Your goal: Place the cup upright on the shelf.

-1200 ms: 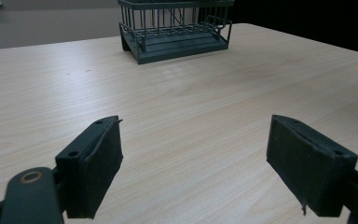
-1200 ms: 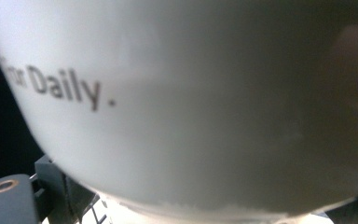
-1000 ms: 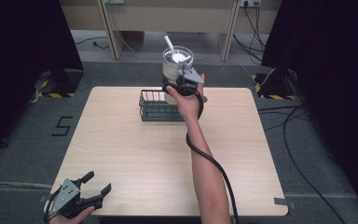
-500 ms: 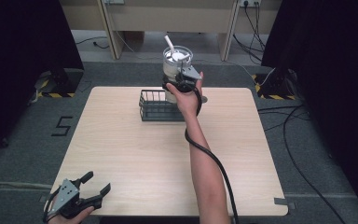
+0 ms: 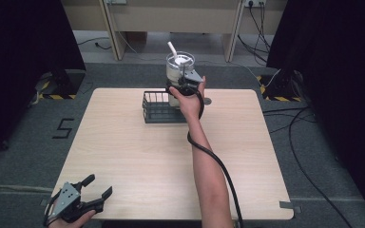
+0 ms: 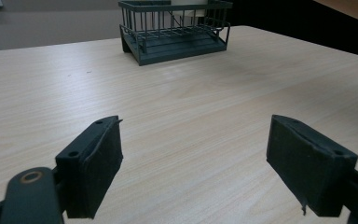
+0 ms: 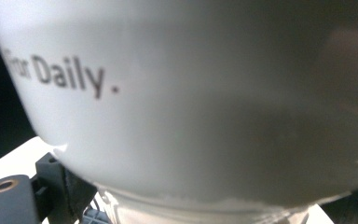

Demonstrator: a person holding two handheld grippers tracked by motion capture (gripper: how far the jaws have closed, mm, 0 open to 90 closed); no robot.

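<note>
Observed right gripper [image 5: 186, 83] at the far edge of the table [image 5: 123, 142], held up against a white cup [image 5: 179, 66] with a white straw [image 5: 172, 49] rising from its lid. Noted cup standing at the far right end of a dark wire rack [image 5: 159, 108], near the table's far edge; whether in the rack or just behind it could not be told. Seen at very close range in the right gripper view: pale cup [image 7: 205, 93] wall bearing printed words "for Daily.", with a black jaw on either side of its base. Judged jaws set around the cup; firm clamping could not be confirmed.

Recorded left gripper [image 5: 83, 197] low at the near left corner of the table, well apart from rack and cup. Jaws found wide apart, holding nothing, hovering over bare wood in the left gripper view. Noted the wire rack [image 6: 175, 28] far ahead of them, upright, with the pale cup base behind its bars. Noted black cable [image 5: 214, 161] trailing along the right forearm.
</note>
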